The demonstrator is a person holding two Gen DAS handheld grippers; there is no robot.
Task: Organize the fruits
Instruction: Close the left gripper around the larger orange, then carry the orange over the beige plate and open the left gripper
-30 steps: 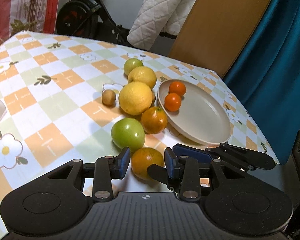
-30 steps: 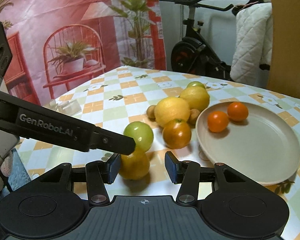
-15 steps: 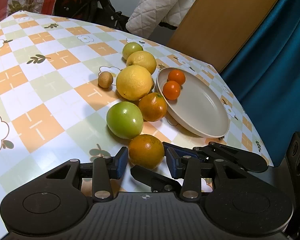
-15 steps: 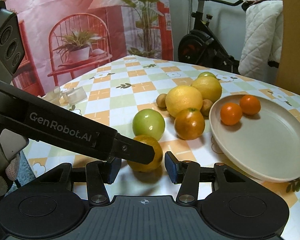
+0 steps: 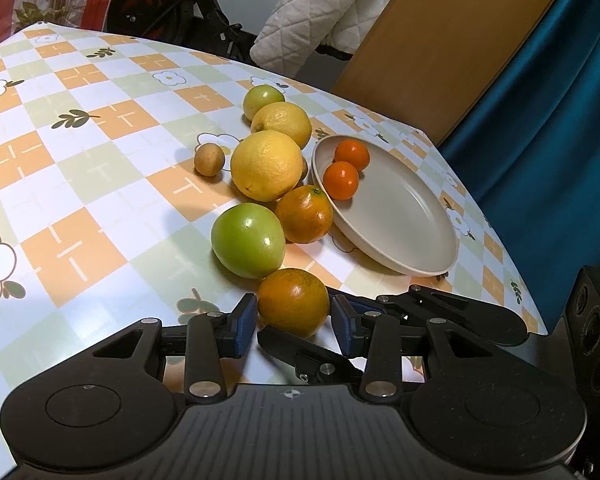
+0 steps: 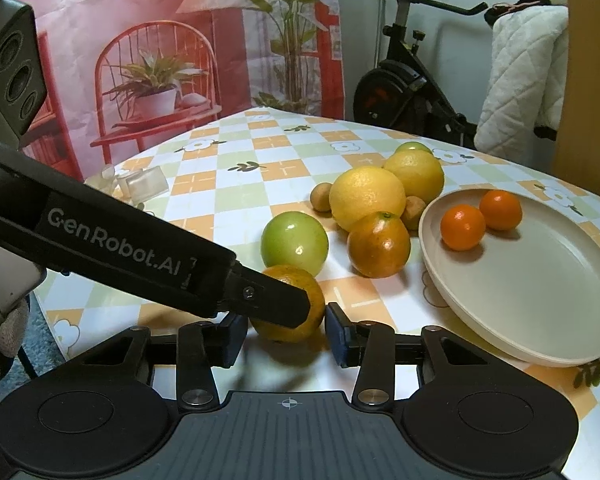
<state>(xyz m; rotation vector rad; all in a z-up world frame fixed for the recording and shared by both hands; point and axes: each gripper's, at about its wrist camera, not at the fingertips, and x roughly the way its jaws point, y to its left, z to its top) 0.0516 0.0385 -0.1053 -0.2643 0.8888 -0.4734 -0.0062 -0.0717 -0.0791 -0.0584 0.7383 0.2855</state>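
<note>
An orange [image 5: 293, 300] lies on the checked tablecloth between the blue pads of my left gripper [image 5: 293, 322], with only thin slits beside it. The same orange [image 6: 289, 276] sits at the pad tips of my right gripper [image 6: 287, 336], whose jaws are closing, and a small gap still shows. One left finger [image 6: 267, 300] crosses its front. A right finger [image 5: 300, 354] runs under it. The beige plate [image 5: 420, 240] holds two small oranges [image 5: 341, 180]. Beside the plate lie a green fruit [image 5: 247, 240], another orange [image 5: 304, 214] and two yellow citrus [image 5: 265, 166].
A small brown fruit [image 5: 209, 159] and a small green one [image 5: 263, 98] lie further back. Clear plastic pieces [image 6: 143, 182] sit at the table's far left edge. An exercise bike [image 6: 412, 92], a quilt and a teal curtain [image 5: 560, 120] stand beyond the table.
The orange has stayed on the cloth. It now sits nearer the left pads' tips than before. The right pads have drawn closer together around it.
</note>
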